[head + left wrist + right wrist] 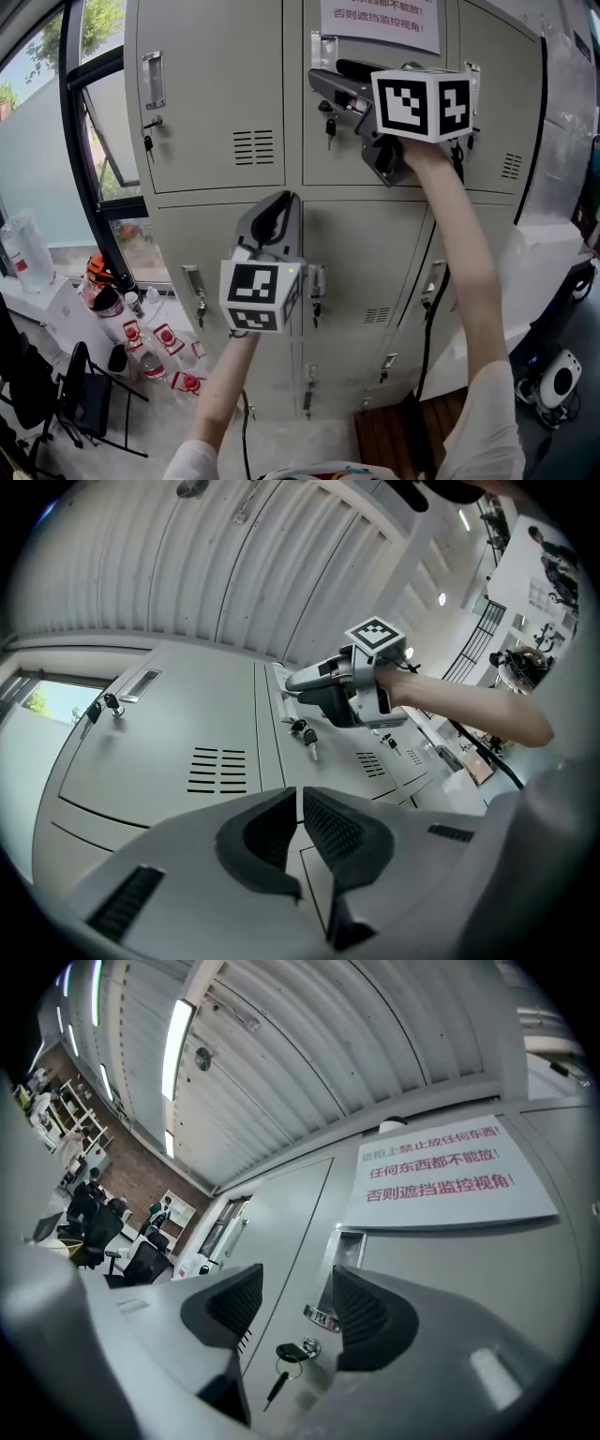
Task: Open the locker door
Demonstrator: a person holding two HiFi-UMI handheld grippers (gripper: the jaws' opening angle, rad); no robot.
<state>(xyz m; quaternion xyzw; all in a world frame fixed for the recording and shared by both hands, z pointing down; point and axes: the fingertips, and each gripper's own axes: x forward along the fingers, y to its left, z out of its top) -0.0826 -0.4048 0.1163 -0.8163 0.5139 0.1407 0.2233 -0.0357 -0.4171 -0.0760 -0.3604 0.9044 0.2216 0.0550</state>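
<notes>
The grey locker door [352, 159] is the upper middle one and looks closed, with a paper notice [380, 21] stuck above its recessed handle [322, 49]. A key [330, 127] hangs in its lock below the handle. My right gripper [323, 86] is held up against that handle side, open; in the right gripper view the key [287, 1352] and the handle [347, 1252] show in the gap of the right gripper [295, 1302], untouched by the pads. My left gripper [277, 212] points up at the seam below, shut and empty; the left gripper [298, 806] shows its pads nearly touching.
More closed lockers surround the door, the upper left one [211, 94] with its own key [147, 142]. A window [84, 131] is at the left. Bottles [164, 342] and a black chair [80, 398] stand on the floor below it. A white device [561, 377] lies at lower right.
</notes>
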